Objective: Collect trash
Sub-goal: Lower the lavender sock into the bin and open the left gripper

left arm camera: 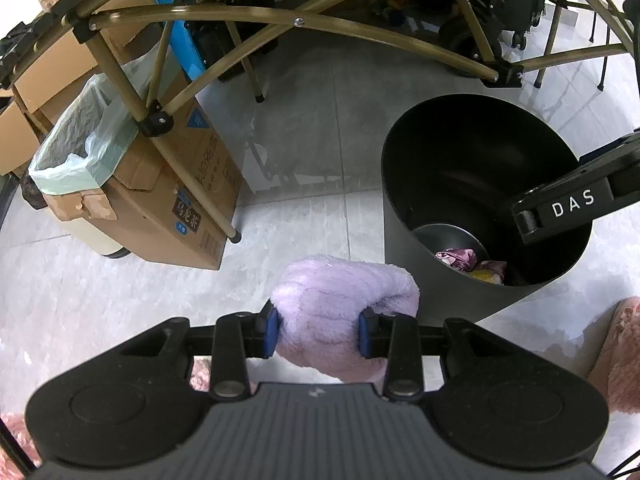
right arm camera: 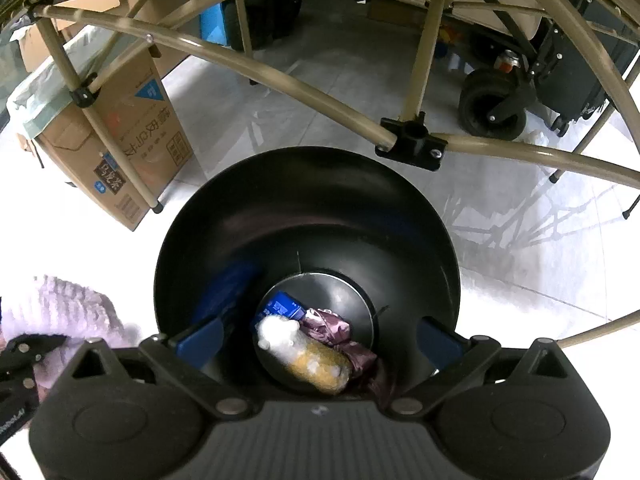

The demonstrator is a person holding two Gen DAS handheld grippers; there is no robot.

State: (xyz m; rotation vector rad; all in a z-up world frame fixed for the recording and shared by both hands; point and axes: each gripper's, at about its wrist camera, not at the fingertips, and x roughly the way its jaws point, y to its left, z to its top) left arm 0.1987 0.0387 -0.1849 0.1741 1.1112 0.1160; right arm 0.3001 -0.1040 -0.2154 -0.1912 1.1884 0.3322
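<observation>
My left gripper [left arm camera: 319, 330] is shut on a fluffy lilac cloth [left arm camera: 340, 300], held above the floor just left of the round black bin [left arm camera: 404, 232]. The cloth [right arm camera: 60, 308] also shows at the left edge of the right wrist view. My right gripper [right arm camera: 320, 338] hangs over the bin's mouth, pointing down into it, jaws wide open and empty; the left wrist view shows its black body [left arm camera: 580, 196] across the rim. At the bottom of the bin [right arm camera: 312, 208] lie a white-and-orange fluffy piece [right arm camera: 312, 360], a blue packet [right arm camera: 284, 306] and a crumpled purple wrapper [right arm camera: 336, 324].
A cardboard box [left arm camera: 180, 200] lined with a pale green bag [left arm camera: 80, 140] stands left of the bin. Tan folding-table legs and struts [right arm camera: 320, 96] cross overhead and behind. A wheeled cart [right arm camera: 492, 108] sits at the back right. Something pink and fluffy [left arm camera: 616, 360] lies at the right edge.
</observation>
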